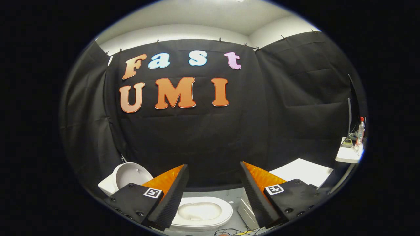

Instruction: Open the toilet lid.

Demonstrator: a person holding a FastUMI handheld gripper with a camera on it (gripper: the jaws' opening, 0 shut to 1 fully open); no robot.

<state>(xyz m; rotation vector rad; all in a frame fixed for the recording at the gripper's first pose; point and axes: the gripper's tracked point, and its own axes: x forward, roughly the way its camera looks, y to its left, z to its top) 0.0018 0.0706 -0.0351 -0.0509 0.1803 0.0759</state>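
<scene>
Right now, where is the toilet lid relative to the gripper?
In the gripper view the toilet lid stands raised behind the left finger, at the black cloth wall. The open bowl lies below, between the spread fingers of the gripper, which grip nothing.

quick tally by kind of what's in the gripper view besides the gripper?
Toilets: 2, one between the open fingers with the bowl showing, one beyond the left finger
White tables: 2, a large one and a small one
Bottles: 1 on the small table
Metal boxes: 1 on the floor
Total: 6
Gripper is open, holding nothing.
</scene>
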